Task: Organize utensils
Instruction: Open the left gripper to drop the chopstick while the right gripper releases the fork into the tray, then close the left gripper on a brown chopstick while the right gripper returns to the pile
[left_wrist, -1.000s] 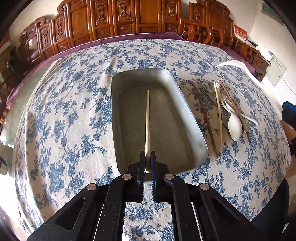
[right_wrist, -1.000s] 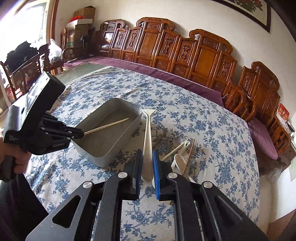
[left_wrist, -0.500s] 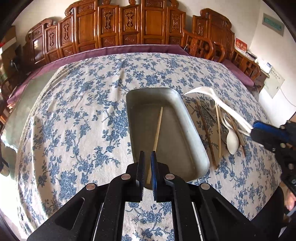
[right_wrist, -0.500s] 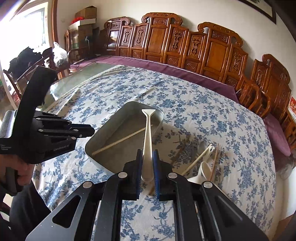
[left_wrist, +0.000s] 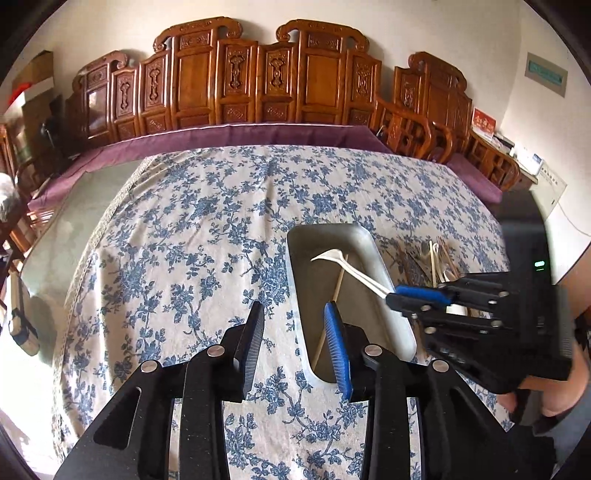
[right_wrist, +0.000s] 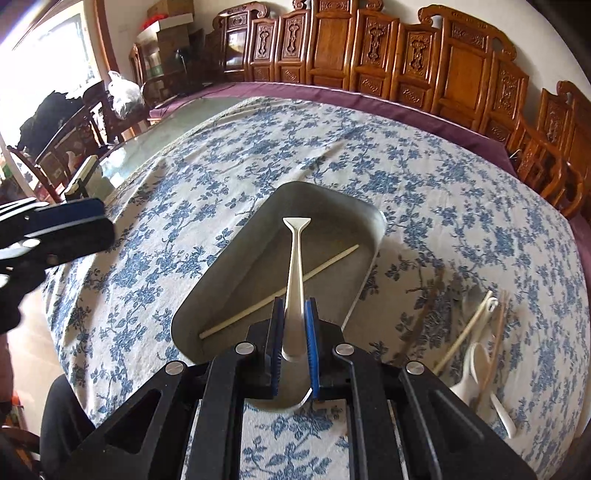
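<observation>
A grey metal tray sits on the blue-flowered tablecloth, with one pale chopstick lying loose inside it. My left gripper hangs above the tray's near left corner. Its jaws are opening and nothing is between them. It also shows at the left edge of the right wrist view as the left gripper. My right gripper is shut on a white spoon at its bowl end. The handle juts out over the tray and crosses above the chopstick.
To the right of the tray lies a pile of utensils: spoons, chopsticks and a fork. Carved wooden chairs ring the table's far side. A bare glass tabletop shows at the left. A person's hand holds the right gripper.
My left gripper let go of the chopstick, which now lies in the tray, then drew back, rose and opened. My right gripper carried the white spoon leftward over the tray.
</observation>
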